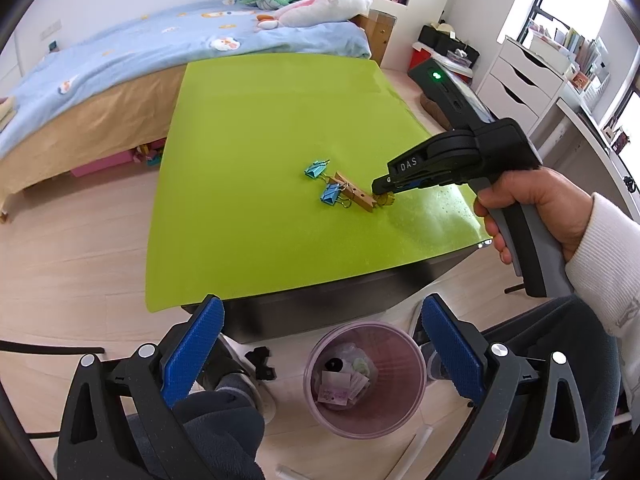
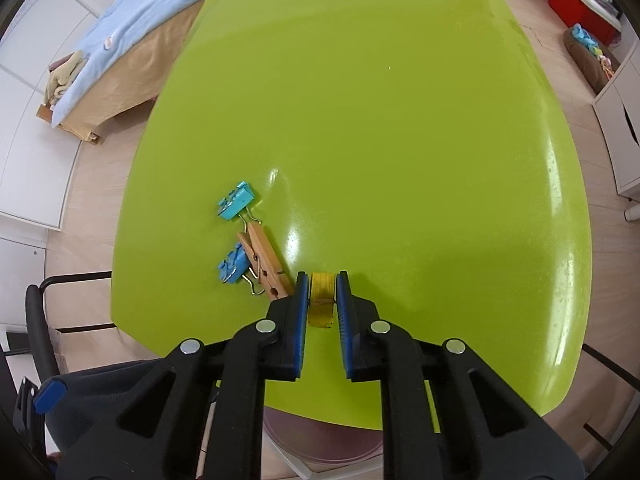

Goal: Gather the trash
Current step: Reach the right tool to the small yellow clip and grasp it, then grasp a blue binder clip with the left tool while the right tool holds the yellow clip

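Right wrist view: the right gripper (image 2: 322, 286) pinches a small yellow cap-like piece (image 2: 321, 299) on edge, pads pressing both flat sides, its long axis running straight away from the camera. It sits on the green table (image 2: 400, 140) near the front edge. Just left, a wooden clothespin (image 2: 264, 266) touches the left finger, angled up-left, with two blue binder clips (image 2: 236, 202) beside it. Left gripper (image 1: 320, 354) hangs spread wide above the pink bin (image 1: 404, 364) on the floor.
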The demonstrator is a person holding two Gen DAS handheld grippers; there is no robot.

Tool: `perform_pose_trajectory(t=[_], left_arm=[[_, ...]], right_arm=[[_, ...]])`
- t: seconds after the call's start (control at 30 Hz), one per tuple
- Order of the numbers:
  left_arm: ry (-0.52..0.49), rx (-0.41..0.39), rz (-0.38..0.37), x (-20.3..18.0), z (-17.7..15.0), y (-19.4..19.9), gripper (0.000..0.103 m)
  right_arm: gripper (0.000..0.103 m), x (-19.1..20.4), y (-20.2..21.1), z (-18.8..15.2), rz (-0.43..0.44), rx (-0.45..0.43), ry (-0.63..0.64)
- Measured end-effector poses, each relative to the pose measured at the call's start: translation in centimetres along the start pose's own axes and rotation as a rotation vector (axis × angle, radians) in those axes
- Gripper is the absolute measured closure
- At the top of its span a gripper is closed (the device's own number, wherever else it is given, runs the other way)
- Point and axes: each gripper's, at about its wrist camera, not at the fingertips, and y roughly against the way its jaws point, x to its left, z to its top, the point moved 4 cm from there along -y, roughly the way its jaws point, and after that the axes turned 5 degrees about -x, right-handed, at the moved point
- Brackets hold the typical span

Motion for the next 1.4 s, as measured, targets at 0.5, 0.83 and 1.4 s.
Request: perform_pose_trajectory(t=[0.5, 0.83, 1.4], left_arm=[[-0.052, 0.030, -0.016, -0.5, 5.6, -4.2, 0.008], [-0.039, 0.141, -0.008, -0.3, 10.5, -10.6, 0.008], [0.061, 0.341, 0.036, 1.0, 12.0, -18.5, 0.036]], right_arm=[[0.089, -1.3, 5.1, -2.5, 0.025, -0.093, -0.010], [0.089, -2.5, 6.6, -4.7, 0.028, -0.106, -0.022], [0.090, -3.8, 7.1, -5.5, 0.013, -0.110, -0.032]])
